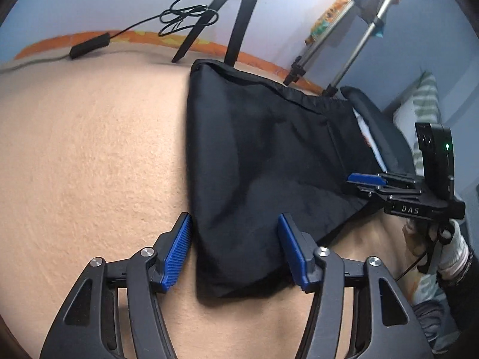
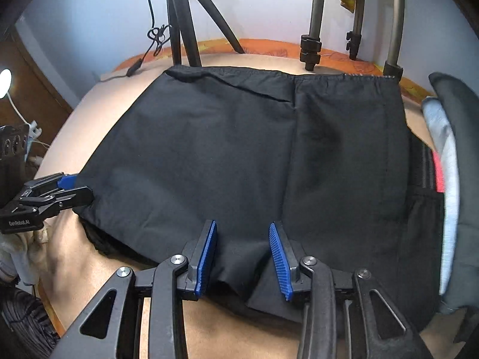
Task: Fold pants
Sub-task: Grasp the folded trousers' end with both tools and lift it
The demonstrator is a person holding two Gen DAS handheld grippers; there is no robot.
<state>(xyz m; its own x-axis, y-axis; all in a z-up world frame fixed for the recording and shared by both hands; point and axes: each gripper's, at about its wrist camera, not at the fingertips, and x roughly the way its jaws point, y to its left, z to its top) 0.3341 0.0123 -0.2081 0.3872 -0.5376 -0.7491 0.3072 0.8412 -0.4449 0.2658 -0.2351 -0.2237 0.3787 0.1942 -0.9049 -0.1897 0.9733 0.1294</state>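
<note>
Black pants (image 2: pixel 239 155) lie folded flat on the tan surface (image 1: pixel 89 155), waistband toward the far tripods. In the left wrist view the pants (image 1: pixel 257 161) fill the middle. My left gripper (image 1: pixel 235 248) is open, its blue pads (image 1: pixel 179 248) straddling the near left corner of the cloth. My right gripper (image 2: pixel 242 257) is open over the near edge of the pants, with cloth between the pads. The right gripper also shows in the left wrist view (image 1: pixel 368 179) at the pants' right edge. The left gripper shows in the right wrist view (image 2: pixel 64 184) at the left edge.
A black tripod (image 2: pixel 185 30) and a silver tripod (image 2: pixel 356 24) stand at the far edge, with a black cable and adapter (image 1: pixel 89 46). A stack of folded clothes (image 2: pixel 446 185) lies to the right. The orange edge (image 2: pixel 269 45) borders the surface.
</note>
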